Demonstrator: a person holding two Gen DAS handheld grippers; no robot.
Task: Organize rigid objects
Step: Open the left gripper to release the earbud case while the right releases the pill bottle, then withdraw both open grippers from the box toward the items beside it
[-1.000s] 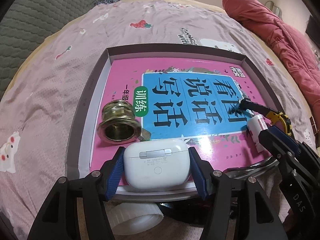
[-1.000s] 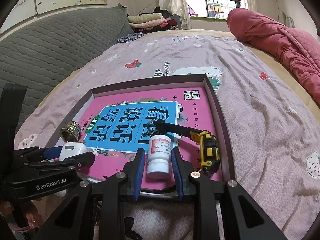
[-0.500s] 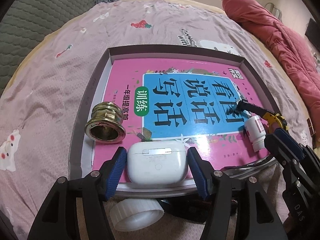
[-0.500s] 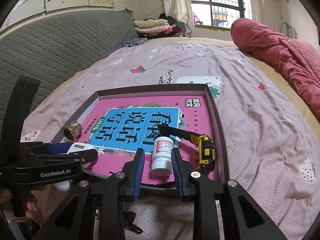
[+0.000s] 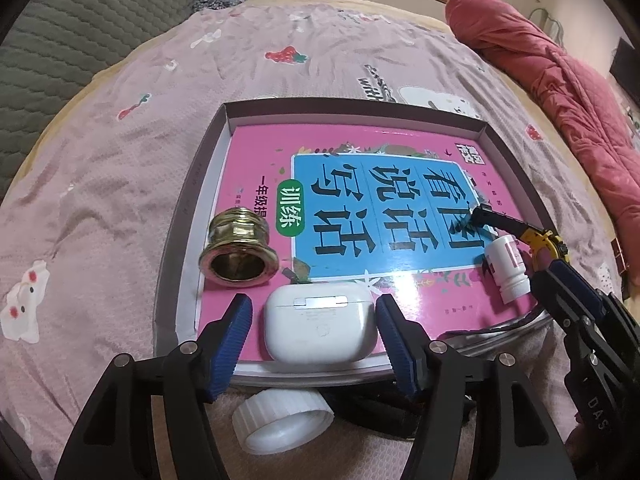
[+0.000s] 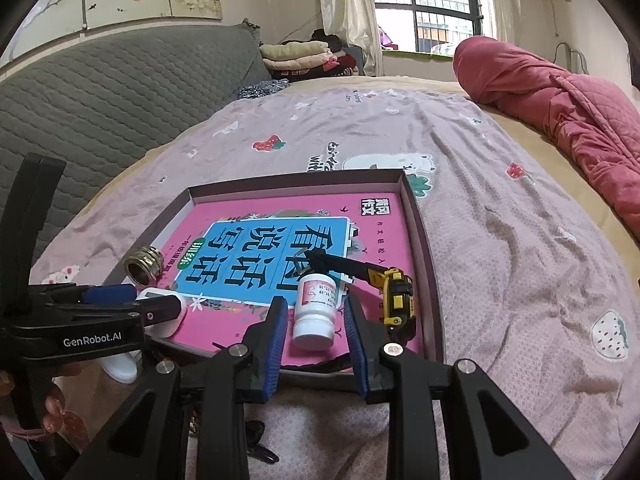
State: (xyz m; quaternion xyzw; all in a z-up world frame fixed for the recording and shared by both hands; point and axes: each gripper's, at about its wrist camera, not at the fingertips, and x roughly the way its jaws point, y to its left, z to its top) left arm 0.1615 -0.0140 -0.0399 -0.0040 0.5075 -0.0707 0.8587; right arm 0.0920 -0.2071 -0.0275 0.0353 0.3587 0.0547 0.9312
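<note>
Right gripper [image 6: 314,322] jaws have just been opening; the white plastic pill bottle [image 6: 315,308] between them lies released on the glossy pink book [image 6: 280,240]; left gripper [image 5: 314,334] stands spread around the smooth earbud case [image 5: 320,328], now freed; placement appears complete; beyond, the threaded brass fitting [image 5: 238,250] and yellow utility knife [image 6: 396,294] rest in the cardboard tray [image 6: 420,232].

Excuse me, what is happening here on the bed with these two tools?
A person holds two grippers over a shallow box on the bed. The left gripper stands open around a white earbud case, pads clear of it. The right gripper has just been opening; the small white pill bottle lies loose between its fingers. A brass fitting and a yellow tape measure already lie inside on a pink book.
</note>
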